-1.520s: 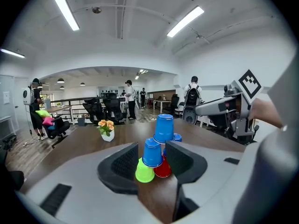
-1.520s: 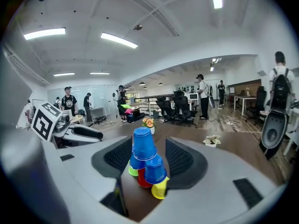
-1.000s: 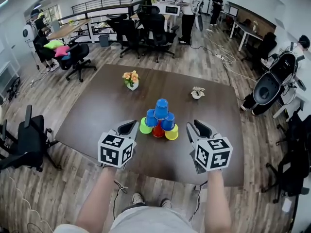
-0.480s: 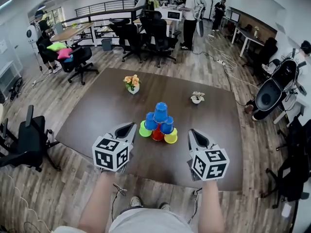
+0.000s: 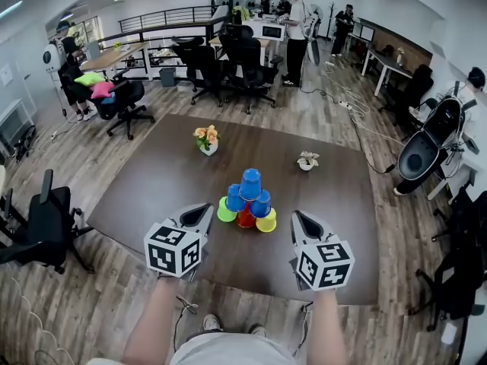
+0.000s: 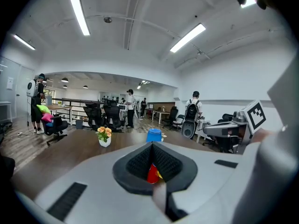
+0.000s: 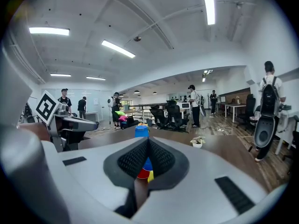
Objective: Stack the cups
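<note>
Left gripper: squeezed shut with nothing in it. It hangs over the near side of the table, just left of the cups.
Flowers: in a white pot on the far part of the table, behind the cups and to the left.
Cups: six in a pyramid in the middle of the table, between the two grippers. Neither gripper touches them.
Bottom row: green cup, red cup, yellow cup.
Middle row: two blue cups.
Top: one blue top cup.
Plant: small, in a white pot, behind the cups and to the right.
Right gripper: squeezed shut, empty, near the cups on their right.
</note>
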The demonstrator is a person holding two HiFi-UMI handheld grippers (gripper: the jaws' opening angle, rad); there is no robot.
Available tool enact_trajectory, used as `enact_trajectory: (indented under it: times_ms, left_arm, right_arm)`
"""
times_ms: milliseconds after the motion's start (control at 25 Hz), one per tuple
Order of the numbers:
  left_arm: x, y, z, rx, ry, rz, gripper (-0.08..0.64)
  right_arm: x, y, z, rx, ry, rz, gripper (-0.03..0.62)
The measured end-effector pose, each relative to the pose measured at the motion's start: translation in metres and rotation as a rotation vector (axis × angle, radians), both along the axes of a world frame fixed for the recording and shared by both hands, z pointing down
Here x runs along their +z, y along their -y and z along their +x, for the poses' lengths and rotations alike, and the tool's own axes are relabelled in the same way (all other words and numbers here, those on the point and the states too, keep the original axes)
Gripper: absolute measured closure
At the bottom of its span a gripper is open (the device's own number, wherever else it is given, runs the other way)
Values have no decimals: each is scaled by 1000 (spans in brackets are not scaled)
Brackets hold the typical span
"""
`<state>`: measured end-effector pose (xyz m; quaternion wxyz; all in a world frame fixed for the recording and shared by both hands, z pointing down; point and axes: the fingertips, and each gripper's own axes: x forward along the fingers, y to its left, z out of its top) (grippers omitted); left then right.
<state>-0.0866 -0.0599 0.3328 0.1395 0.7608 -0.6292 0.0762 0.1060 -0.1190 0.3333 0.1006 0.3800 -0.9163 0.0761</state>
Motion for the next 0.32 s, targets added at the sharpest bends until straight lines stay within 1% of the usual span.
enact_trajectory:
  times_ms: [320]
  left_arm:
    - [-6, 0, -4, 1, 11, -4, 566]
  right_arm:
    - [-3, -1, -3, 1, 12, 4, 588]
